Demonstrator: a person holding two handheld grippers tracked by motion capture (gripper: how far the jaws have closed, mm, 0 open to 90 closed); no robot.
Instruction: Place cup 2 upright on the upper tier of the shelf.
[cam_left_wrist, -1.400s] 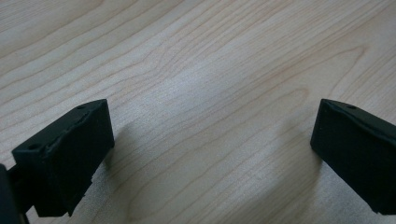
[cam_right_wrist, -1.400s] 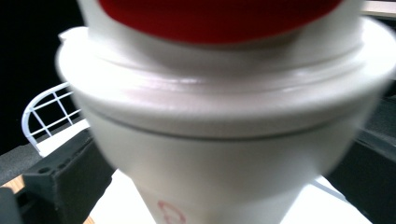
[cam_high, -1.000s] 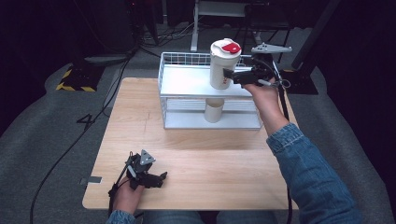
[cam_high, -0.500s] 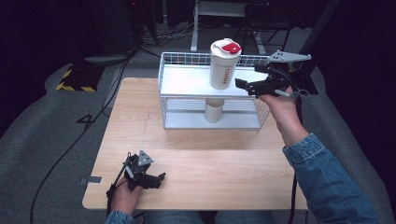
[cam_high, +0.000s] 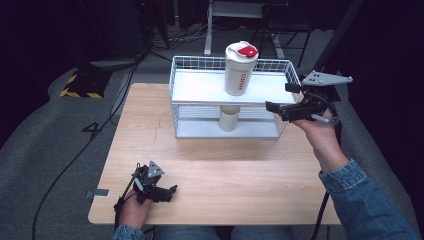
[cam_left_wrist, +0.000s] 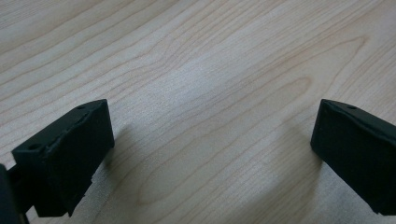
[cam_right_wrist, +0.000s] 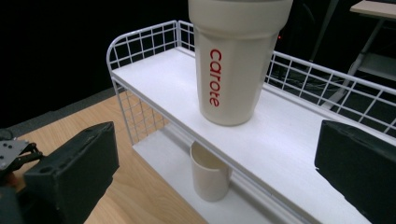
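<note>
Right tongs (cam_high: 280, 108), spread and empty, hang beside the shaker bottle (cam_high: 240, 69), standing steady on the wire rack's (cam_high: 186, 86) upper shelf; left tongs (cam_high: 167, 192) rest spread on the tabletop (cam_high: 235, 165).

The cream tumbler (cam_high: 240, 70) has a red lid tab and red letters, and the wire rack (cam_high: 200, 87) is white.

One tumbler (cam_high: 241, 68), one small cup (cam_high: 229, 120), one wire rack (cam_high: 187, 107), two grippers.
</note>
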